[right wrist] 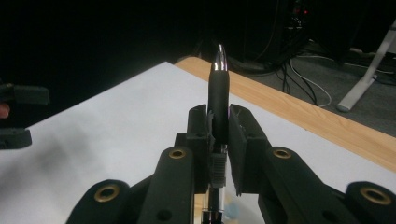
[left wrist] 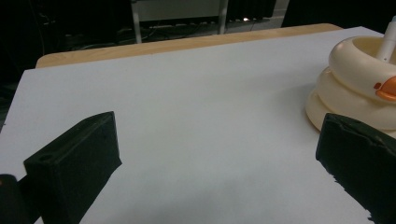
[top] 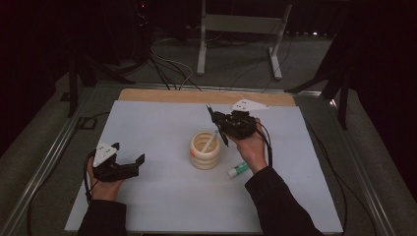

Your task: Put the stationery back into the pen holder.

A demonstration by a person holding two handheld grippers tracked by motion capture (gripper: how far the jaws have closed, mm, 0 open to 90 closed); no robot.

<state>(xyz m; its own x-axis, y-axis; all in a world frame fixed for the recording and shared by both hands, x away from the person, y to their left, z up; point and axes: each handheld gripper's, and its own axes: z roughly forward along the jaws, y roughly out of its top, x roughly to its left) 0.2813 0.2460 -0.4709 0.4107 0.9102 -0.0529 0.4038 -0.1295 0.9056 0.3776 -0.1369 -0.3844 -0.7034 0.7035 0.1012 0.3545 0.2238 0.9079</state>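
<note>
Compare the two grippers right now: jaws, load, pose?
The left gripper has jaws wide apart with nothing between them; the right gripper is shut on a black pen. The left gripper sits low at the white mat, left of the cream ringed holder; the right gripper is raised behind the holder, its pen slanting. Both are black and hand-held.
</note>
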